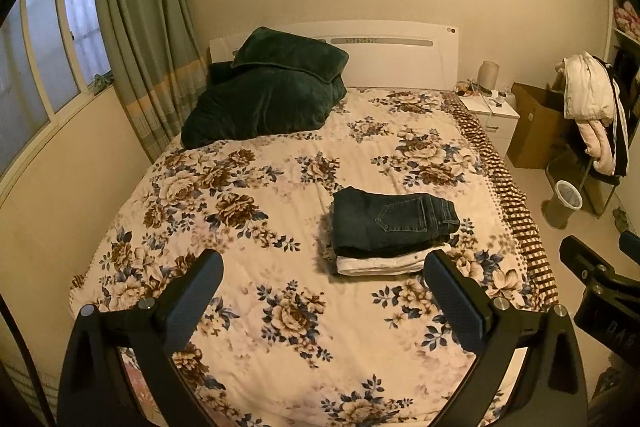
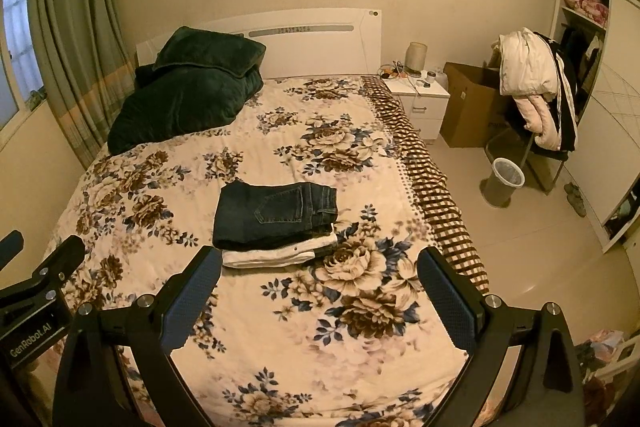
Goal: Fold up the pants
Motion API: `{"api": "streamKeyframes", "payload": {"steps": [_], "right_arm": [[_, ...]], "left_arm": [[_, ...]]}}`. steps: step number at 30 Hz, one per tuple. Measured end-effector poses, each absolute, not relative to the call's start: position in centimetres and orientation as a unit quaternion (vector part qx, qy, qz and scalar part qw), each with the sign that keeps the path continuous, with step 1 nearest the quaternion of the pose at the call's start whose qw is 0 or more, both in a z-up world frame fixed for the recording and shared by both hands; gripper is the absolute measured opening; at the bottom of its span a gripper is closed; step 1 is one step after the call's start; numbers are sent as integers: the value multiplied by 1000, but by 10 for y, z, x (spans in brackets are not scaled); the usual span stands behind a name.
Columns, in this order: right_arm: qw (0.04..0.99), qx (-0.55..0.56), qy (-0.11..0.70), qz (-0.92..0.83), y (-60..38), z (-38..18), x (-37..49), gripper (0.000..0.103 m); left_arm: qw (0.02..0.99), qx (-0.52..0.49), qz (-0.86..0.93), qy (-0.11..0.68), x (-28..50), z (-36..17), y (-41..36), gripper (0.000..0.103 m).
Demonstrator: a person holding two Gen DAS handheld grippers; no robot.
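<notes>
Folded dark jeans (image 1: pixel 394 219) lie atop folded white pants (image 1: pixel 384 263) on floral bed (image 1: pixel 248 187) (right half, near checkered edge). Left tongs (image 1: pixel 324 269) spread wide, holding nothing, above bedspread. Right tongs (image 2: pixel 320 265) likewise spread, holding nothing. Dark green pillows (image 2: pixel 188 87) against headboard.

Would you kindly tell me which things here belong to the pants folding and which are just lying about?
Job:
folded dark jeans on top of the stack
white folded garment beneath
left gripper, open
right gripper, open

Lying about:
green blanket
nightstand
cardboard box
wastebasket
</notes>
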State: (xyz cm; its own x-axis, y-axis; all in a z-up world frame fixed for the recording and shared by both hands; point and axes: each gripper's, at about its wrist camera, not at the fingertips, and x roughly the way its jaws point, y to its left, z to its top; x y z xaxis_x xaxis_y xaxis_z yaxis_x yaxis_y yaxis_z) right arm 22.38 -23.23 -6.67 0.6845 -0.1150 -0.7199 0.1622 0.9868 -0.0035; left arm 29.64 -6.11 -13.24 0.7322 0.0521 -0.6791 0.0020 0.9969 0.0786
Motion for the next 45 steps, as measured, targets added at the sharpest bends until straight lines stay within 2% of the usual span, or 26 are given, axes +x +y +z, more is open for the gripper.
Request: {"api": "streamKeyframes", "payload": {"steps": [45], "right_arm": [[918, 38, 388, -75, -228, -58, 229, 101]], "left_arm": [[932, 34, 14, 362, 298, -128, -59, 103]]}}
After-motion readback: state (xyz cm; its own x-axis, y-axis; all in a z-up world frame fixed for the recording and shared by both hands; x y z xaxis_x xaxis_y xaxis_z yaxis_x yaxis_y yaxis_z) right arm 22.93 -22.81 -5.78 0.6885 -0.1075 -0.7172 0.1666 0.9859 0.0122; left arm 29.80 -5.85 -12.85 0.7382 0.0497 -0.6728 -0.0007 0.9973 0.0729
